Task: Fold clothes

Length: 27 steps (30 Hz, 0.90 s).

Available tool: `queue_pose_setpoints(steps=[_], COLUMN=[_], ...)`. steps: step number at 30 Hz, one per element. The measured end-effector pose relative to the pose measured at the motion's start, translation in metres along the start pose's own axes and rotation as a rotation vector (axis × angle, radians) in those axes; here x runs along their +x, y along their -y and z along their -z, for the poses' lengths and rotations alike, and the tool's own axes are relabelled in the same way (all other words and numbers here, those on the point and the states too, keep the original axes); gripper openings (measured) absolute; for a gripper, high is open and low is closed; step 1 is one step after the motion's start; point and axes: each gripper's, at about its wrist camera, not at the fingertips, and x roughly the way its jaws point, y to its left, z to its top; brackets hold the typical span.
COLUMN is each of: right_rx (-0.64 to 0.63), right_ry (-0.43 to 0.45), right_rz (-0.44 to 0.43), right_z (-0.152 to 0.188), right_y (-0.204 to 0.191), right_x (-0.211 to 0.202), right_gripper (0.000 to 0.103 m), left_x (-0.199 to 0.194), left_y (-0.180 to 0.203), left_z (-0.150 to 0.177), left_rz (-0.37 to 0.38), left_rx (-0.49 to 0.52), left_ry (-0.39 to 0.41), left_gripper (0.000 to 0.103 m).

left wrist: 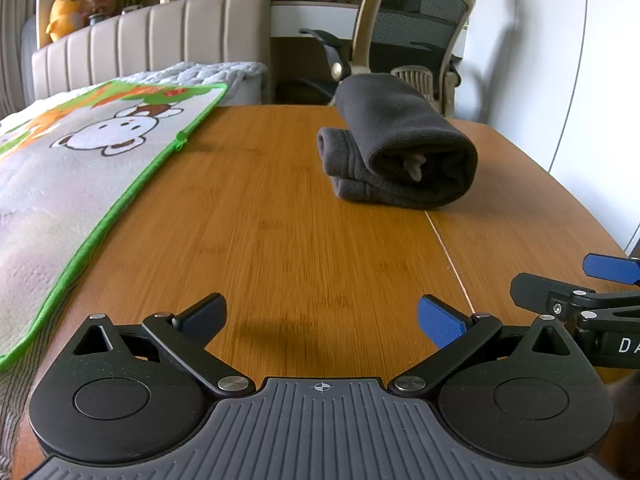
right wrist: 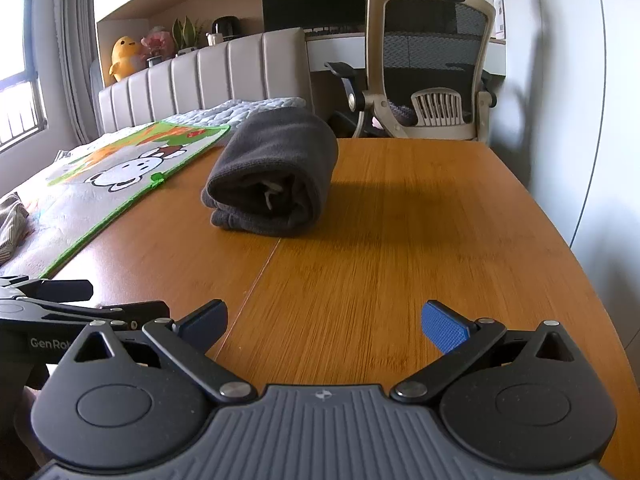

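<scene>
A dark grey garment [left wrist: 400,142] lies folded into a thick bundle on the wooden table [left wrist: 280,220], with a pale label showing inside its open end. It also shows in the right wrist view [right wrist: 274,172]. My left gripper [left wrist: 322,318] is open and empty, low over the table, well short of the bundle. My right gripper [right wrist: 324,326] is open and empty, beside the left one and short of the bundle. The right gripper's fingers [left wrist: 612,270] show at the right edge of the left wrist view.
A cartoon mat with a green border [left wrist: 100,152] lies on the bed, left of the table. A mesh office chair [right wrist: 432,60] stands behind the table's far edge. A white wall [right wrist: 580,120] runs along the right. A padded headboard [left wrist: 160,44] stands at the back left.
</scene>
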Motion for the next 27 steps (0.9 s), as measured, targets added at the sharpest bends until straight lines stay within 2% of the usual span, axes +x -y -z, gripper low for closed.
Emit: queue_pose_setpoints(steps=[27], right_rx=[0.015], right_ry=[-0.024], right_rz=[-0.010], right_z=[0.0000], right_y=[0.0016], right_x=[0.0038], right_gripper=[0.103], left_x=[0.0013], left_y=[-0.0007], left_z=[-0.0005], left_rz=[-0.009], left_rx=[-0.002], left_ry=[-0.006], left_gripper=[0.103])
